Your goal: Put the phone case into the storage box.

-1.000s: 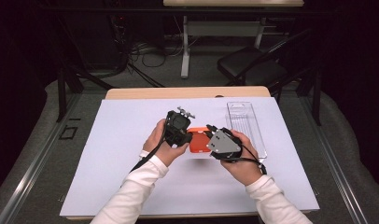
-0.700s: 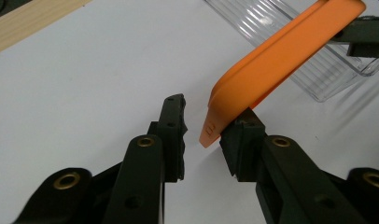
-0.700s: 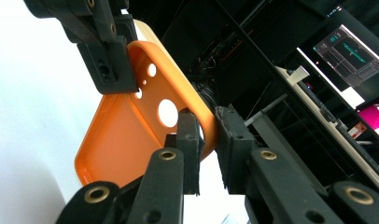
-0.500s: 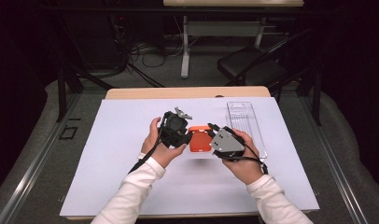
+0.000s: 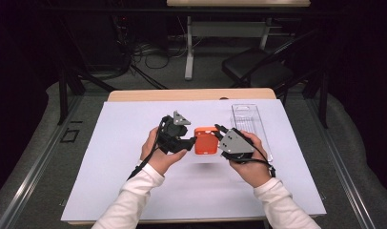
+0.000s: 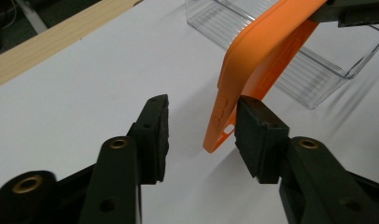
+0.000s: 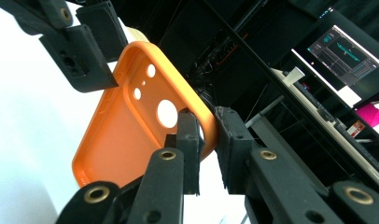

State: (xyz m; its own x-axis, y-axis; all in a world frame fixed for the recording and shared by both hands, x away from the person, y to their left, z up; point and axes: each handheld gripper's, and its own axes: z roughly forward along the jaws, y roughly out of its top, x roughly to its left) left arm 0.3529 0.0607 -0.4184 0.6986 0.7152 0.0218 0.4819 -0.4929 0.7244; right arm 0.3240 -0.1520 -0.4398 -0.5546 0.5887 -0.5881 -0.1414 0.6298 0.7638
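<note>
A: Orange phone case (image 5: 206, 140), held up off the bench (image 5: 134, 191) between the two grippers. Thin moulded shell, looks light and a bit flexible; the rim is the firm part, the flat back with the camera cut-outs would bow under a pinch

B: Where to take it?

A: By the edge wall, near a corner. That is where the right gripper (image 7: 207, 135) has it: one finger inside the shell, one outside, clenched on the rim beside the big round cut-out

B: And the left gripper (image 6: 201, 126)?

A: Released. Its fingers have just been opening and stand partly apart. The case's lower corner sits in the gap, up against the right-hand finger (image 6: 257, 135), well clear of the other; I can't tell whether it touches, but nothing presses it

B: Beyond that?

A: Clear plastic tray (image 5: 251, 125) on the bench past the right gripper's fingers, with nothing in it that I can see. The smooth surface may slip if the grip is shallow
</note>
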